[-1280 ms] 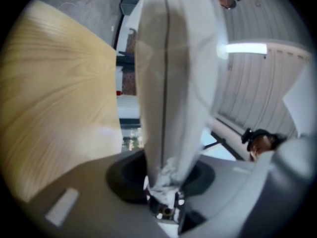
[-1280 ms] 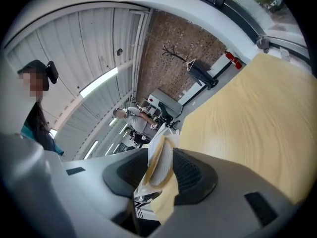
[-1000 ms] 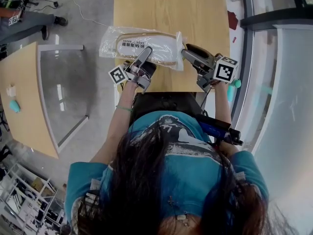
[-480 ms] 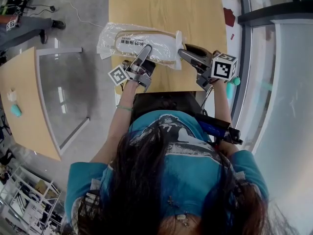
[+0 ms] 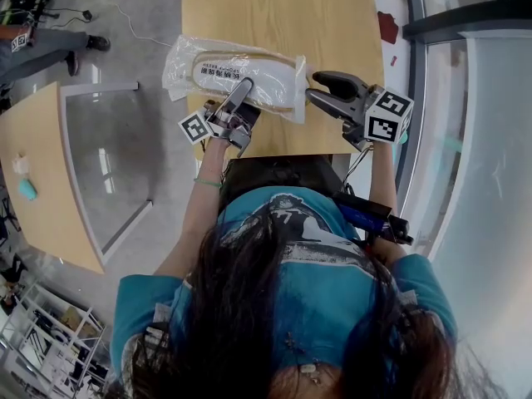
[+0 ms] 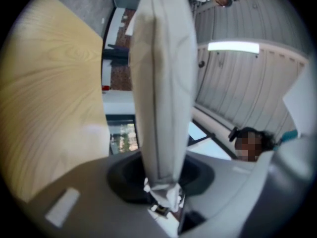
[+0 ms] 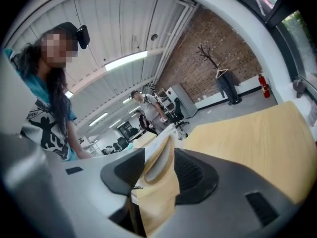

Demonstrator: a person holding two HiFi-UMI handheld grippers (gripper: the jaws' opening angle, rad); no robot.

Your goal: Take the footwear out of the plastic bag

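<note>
A clear plastic bag (image 5: 179, 61) lies across the near part of the wooden table (image 5: 283, 7), with a pale, tan-edged piece of footwear (image 5: 241, 71) inside it. My left gripper (image 5: 243, 86) is shut on the bag's near edge. In the left gripper view the white, film-covered bundle (image 6: 161, 83) stands pinched between the pads. My right gripper (image 5: 312, 96) meets the bag's right end. In the right gripper view its jaws are closed on the tan end of the footwear (image 7: 158, 177). Whether film lies between pads and footwear there I cannot tell.
A second wooden table (image 5: 41, 181) with a glass panel (image 5: 104, 156) stands to the left, with a teal object (image 5: 25, 188) on it. A seated person's legs (image 5: 41, 44) show at the far left. A glass wall (image 5: 465, 140) runs along the right.
Both grippers keep their hold. The bag has shifted slightly left and away on the table, and the right gripper has lifted and levelled a little.
</note>
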